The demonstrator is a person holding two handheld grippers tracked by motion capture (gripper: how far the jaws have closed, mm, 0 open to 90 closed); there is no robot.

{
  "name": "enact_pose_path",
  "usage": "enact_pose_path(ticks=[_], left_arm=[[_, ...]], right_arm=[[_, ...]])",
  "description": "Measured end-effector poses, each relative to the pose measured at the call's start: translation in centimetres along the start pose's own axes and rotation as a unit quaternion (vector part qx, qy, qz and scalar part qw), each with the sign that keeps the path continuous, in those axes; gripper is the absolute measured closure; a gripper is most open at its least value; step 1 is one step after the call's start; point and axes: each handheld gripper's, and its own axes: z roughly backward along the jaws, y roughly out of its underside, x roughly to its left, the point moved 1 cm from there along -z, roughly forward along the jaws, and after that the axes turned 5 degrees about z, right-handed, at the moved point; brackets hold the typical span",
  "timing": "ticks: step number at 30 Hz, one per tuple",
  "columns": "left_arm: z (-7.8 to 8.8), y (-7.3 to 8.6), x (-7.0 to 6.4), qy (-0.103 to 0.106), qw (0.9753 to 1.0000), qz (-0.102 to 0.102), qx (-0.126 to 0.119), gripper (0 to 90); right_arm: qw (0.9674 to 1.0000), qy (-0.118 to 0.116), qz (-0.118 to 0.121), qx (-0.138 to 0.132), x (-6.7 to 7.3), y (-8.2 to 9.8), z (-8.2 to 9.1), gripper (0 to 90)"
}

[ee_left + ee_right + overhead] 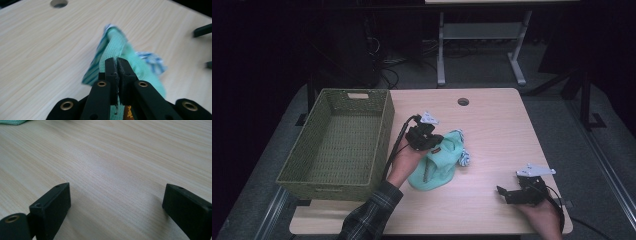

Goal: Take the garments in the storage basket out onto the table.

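Mint-green cloth [438, 162], crumpled with a striped blue-white edge, sits mid-table, at three o'clock of the basket [337, 145]; left gripper [428, 140] pinches it tight, right gripper [507, 194] gapes wide.

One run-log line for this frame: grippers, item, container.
left gripper: shut on green cloth, beside basket | right gripper: open, empty, over bare table | green wicker basket: nothing inside | cloth not yet in basket

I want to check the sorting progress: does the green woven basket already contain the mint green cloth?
No, the green woven basket holds nothing inside, while the mint green cloth lies on the wooden table beside it.
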Motion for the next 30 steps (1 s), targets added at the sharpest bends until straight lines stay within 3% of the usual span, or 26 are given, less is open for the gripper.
enact_pose_path(ticks=[6, 13, 15, 17, 20, 25, 30], left_arm=[[-1.5, 1.9, 1.1, -0.027, 0.9987, 0.005, 0.043, 86.1], [-3.8, 4.4, 1.7, -0.042, 0.9937, 0.015, 0.103, 82.6], [-4.0, 4.6, 1.7, -0.045, 0.9932, 0.016, 0.106, 79.4], [-3.6, 4.4, 1.7, -0.054, 0.9936, 0.016, 0.098, 70.0], [-2.6, 3.5, 1.7, -0.052, 0.9957, 0.018, 0.075, 57.2], [-1.3, 1.5, 1.2, -0.035, 0.9988, 0.01, 0.033, 50.4], [-1.7, -0.4, 0.7, -0.027, 0.9994, -0.001, 0.023, 47.5]], right_arm=[[1.0, 0.0, 0.0, 0.0, 0.0, 0.0, 0.0, 7.7], [1.0, 0.0, 0.0, 0.0, 0.0, 0.0, 0.0, 7.7], [1.0, 0.0, 0.0, 0.0, 0.0, 0.0, 0.0, 7.7], [1.0, 0.0, 0.0, 0.0, 0.0, 0.0, 0.0, 7.7], [1.0, 0.0, 0.0, 0.0, 0.0, 0.0, 0.0, 7.7], [1.0, 0.0, 0.0, 0.0, 0.0, 0.0, 0.0, 7.7], [1.0, 0.0, 0.0, 0.0, 0.0, 0.0, 0.0, 7.7]])
